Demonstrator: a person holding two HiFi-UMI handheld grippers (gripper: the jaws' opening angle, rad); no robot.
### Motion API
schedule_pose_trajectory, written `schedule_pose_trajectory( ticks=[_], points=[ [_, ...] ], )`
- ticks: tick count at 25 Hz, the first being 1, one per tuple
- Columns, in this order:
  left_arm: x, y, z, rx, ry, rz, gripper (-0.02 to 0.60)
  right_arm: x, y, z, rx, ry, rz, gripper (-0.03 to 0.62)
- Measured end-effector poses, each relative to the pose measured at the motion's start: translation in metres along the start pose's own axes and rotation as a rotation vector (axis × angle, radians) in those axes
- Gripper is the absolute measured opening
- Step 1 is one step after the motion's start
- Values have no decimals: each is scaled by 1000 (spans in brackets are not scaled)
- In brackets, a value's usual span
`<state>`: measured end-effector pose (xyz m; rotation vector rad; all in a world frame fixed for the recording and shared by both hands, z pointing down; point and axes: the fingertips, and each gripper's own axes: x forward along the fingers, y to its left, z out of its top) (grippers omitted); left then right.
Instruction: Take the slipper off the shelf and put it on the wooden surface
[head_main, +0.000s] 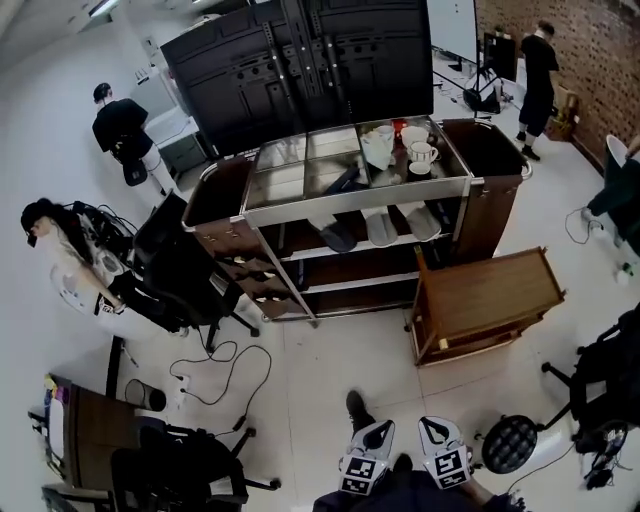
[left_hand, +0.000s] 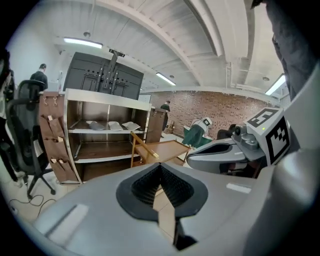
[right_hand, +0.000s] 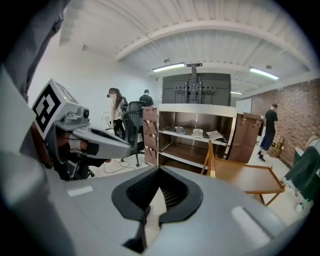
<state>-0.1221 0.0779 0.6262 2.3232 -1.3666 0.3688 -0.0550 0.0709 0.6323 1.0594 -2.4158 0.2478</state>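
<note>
Three pale slippers lie side by side on the upper shelf of the metal shelf cart (head_main: 290, 205): a dark-toned one (head_main: 338, 236), a middle one (head_main: 381, 228) and a right one (head_main: 421, 222). The left gripper view shows them small and far off (left_hand: 114, 125), as does the right gripper view (right_hand: 198, 133). The wooden surface (head_main: 490, 295) is a low table just right of the cart. Both grippers hang low near my body, far from the shelf. My left gripper (head_main: 373, 436) (left_hand: 161, 187) is shut and empty. My right gripper (head_main: 436, 433) (right_hand: 157, 192) is shut and empty too.
White mugs and a pitcher (head_main: 378, 146) stand on the cart's top. A black office chair (head_main: 185, 275) and floor cables (head_main: 225, 375) lie left of the cart. A person (head_main: 70, 260) sits at left; another person (head_main: 538, 75) stands at the brick wall. Black screens (head_main: 300, 60) rise behind.
</note>
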Motion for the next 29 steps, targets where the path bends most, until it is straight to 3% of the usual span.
schedule_pose_trajectory(
  ticks=[5,12,19,29],
  points=[
    [-47,-37,-14,20,-5,50,17,-56,9,-19,25,-17,6,2],
    [-77,-79,-16,85,-8,59,17,-81,22,-20,14,-72,34,2],
    [-120,-61,-27,46,-31,188,17,-73,73,-11,-35,-108,170,2],
    [-142,-61,-29,61,-54,189,17,-80,103,2,-85,-134,194,2]
  ],
)
